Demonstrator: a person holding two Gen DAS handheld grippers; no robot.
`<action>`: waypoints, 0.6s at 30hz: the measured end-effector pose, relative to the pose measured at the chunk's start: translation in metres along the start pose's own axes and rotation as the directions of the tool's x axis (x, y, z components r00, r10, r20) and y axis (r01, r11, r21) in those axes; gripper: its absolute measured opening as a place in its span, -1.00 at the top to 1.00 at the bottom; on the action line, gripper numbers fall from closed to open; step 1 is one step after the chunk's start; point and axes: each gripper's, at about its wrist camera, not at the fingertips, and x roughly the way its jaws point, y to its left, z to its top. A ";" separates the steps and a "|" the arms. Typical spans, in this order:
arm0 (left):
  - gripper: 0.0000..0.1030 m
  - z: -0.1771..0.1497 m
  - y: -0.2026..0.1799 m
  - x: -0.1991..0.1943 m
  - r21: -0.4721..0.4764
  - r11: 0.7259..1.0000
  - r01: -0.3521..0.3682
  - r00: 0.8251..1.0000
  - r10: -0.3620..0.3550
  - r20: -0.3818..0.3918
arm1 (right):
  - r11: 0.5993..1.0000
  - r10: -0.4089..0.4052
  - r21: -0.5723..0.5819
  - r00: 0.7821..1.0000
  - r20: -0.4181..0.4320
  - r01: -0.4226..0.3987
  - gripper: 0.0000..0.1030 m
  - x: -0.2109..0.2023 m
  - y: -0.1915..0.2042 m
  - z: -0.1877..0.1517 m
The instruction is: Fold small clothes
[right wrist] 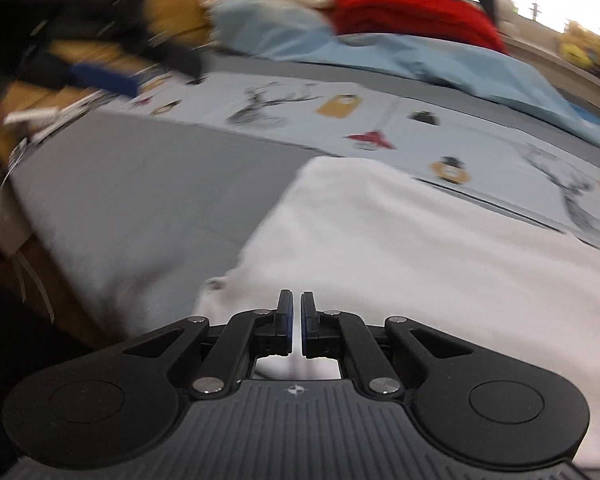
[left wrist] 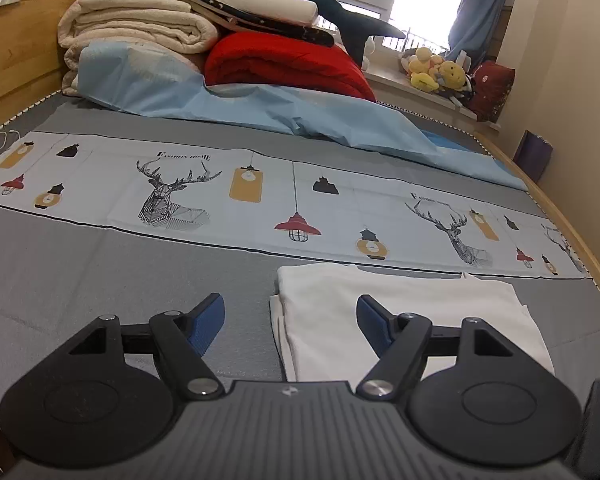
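Note:
A white garment (left wrist: pixel 400 320) lies folded flat on the grey bed sheet (left wrist: pixel 80 272), at the lower right of the left wrist view. My left gripper (left wrist: pixel 290 316) is open and empty, hovering just over the garment's left edge. In the blurred right wrist view the same white garment (right wrist: pixel 400 248) fills the lower right. My right gripper (right wrist: pixel 296 322) has its jaws nearly closed with a thin gap, low over the garment's near edge; I see no cloth between the pads. The left gripper's blue pad (right wrist: pixel 104 76) shows at upper left there.
A patterned strip with deer and lamps (left wrist: pixel 260 196) crosses the bed. Behind it lie a light blue sheet (left wrist: pixel 300 116), a red blanket (left wrist: pixel 284 64) and stacked cream blankets (left wrist: pixel 140 24). A wooden headboard (left wrist: pixel 16 52) is on the left, plush toys (left wrist: pixel 436 70) on the windowsill.

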 end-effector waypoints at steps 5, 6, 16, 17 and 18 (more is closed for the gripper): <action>-0.51 0.000 0.005 0.001 -0.010 1.000 0.003 1.000 -0.003 -0.006 | 0.991 0.082 -0.100 0.996 -0.023 -0.084 0.89 0.017 0.033 -0.003; -0.51 0.000 0.007 0.001 -0.015 1.000 0.005 1.000 -0.005 -0.007 | 0.989 0.090 -0.118 0.995 -0.036 -0.094 0.84 0.022 0.038 -0.005; -0.52 0.000 0.006 0.008 -0.018 1.000 0.012 1.000 -0.013 -0.026 | 0.972 0.086 -0.211 0.991 -0.104 -0.106 0.28 0.056 0.071 -0.015; -0.53 0.000 0.007 0.010 -0.015 1.000 0.011 0.999 -0.011 -0.030 | 0.969 0.078 -0.223 0.991 -0.111 -0.102 0.28 0.061 0.072 -0.015; -0.53 0.000 0.007 0.011 -0.013 1.000 0.008 0.999 -0.008 -0.033 | 0.967 0.069 -0.235 0.991 -0.118 -0.095 0.28 0.064 0.074 -0.016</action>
